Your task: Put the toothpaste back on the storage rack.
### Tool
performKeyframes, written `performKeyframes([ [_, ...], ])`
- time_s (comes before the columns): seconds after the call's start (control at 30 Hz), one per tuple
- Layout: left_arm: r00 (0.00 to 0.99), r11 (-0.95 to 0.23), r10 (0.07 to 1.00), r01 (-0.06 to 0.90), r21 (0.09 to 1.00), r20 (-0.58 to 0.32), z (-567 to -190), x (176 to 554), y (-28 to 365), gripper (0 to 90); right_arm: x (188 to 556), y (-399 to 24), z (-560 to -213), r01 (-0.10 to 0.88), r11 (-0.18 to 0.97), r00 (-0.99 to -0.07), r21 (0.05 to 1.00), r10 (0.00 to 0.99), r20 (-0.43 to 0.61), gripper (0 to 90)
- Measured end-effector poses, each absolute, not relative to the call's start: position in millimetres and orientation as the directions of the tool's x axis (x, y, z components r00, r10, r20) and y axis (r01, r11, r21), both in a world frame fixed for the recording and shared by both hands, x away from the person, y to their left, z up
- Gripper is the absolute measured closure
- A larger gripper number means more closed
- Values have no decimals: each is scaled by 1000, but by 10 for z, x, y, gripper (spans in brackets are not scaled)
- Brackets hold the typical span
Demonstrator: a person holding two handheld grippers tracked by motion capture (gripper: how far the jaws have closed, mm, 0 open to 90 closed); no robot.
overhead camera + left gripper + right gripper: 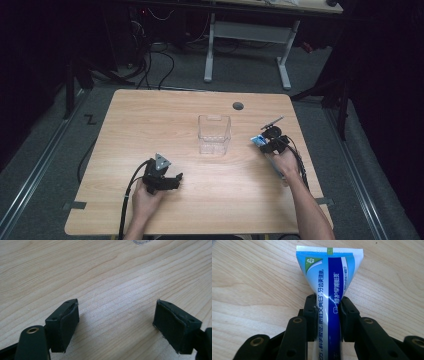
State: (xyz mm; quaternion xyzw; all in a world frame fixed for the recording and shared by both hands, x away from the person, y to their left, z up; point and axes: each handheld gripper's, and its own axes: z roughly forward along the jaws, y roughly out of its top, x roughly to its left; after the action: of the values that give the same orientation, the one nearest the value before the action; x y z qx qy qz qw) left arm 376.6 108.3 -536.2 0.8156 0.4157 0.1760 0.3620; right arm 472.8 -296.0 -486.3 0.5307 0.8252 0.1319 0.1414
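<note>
Toothpaste tube [329,302], blue and white with printed lettering, sits pinched between the jaws of the right gripper [327,315], which press on its body from both sides; its flat crimped end points away from the camera over the wooden table [249,290]. In the high view the right gripper [272,142] is at the table's right side, just to the right of a clear plastic container [214,134] that stands upright near the middle, open at the top. A thin pen-like object [272,121], too small to identify, lies just beyond the gripper.

The left gripper [162,180] rests low over the near left part of the table, jaws spread wide with nothing between them; bare wood [112,290] shows between its pads [67,322].

Risks, as a judgement: the tube is soft and glossy, so a hard squeeze could push paste toward the cap or let the tube slide out lengthwise. If it is carried to the container, the long tube could hang crooked, catch the rim and tip the light box, since the left gripper is not steadying it. A sweep of the hand might also knock the thin object.
</note>
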Motion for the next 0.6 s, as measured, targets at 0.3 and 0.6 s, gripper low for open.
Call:
performKeyframes([
  [0.3,592,-392,806,551,737,-14,-5362,3766,1082,207,4558,-2974,-4534,787,411,-430,460,900,-67,726],
  [0.6,592,-392,806,551,737,-15,-5362,3765,1082,207,4435,-2919,-4377,740,417,-470,528,882,-38,734],
])
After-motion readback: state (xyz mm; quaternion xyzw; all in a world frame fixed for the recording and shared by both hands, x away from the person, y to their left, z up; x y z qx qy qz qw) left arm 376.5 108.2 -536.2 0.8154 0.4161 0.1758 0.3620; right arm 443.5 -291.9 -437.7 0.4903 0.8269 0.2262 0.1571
